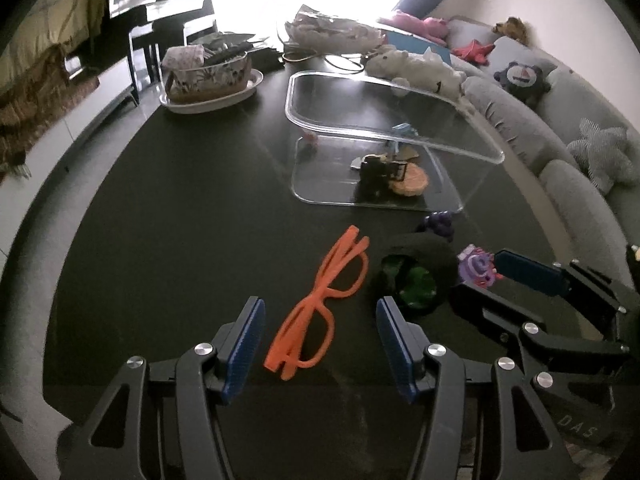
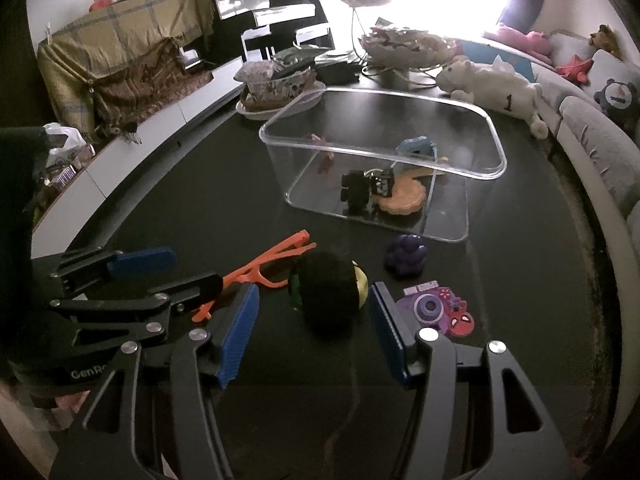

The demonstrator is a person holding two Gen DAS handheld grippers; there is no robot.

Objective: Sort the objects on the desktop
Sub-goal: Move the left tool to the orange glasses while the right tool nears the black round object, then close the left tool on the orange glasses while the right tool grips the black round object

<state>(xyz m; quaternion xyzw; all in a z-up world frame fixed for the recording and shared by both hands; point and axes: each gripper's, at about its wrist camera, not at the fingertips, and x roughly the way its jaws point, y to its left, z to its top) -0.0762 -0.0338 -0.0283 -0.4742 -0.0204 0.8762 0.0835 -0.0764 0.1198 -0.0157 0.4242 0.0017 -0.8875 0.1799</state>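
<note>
Left wrist view: both grippers lined up over their picks, nothing gripped.
The left gripper (image 1: 320,344) straddles the orange glasses (image 1: 320,304), half open; the right gripper (image 2: 314,332) brackets the black ball (image 2: 328,292), likely bound for the clear bin (image 2: 496,140) on the counter (image 1: 180,220).

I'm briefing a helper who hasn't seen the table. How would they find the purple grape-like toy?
Start at the clear plastic bin on the dark table. Just outside its near wall sits the grape toy: a lumpy, solid purple cluster, unlike the flat purple badge nearer the camera.
</note>
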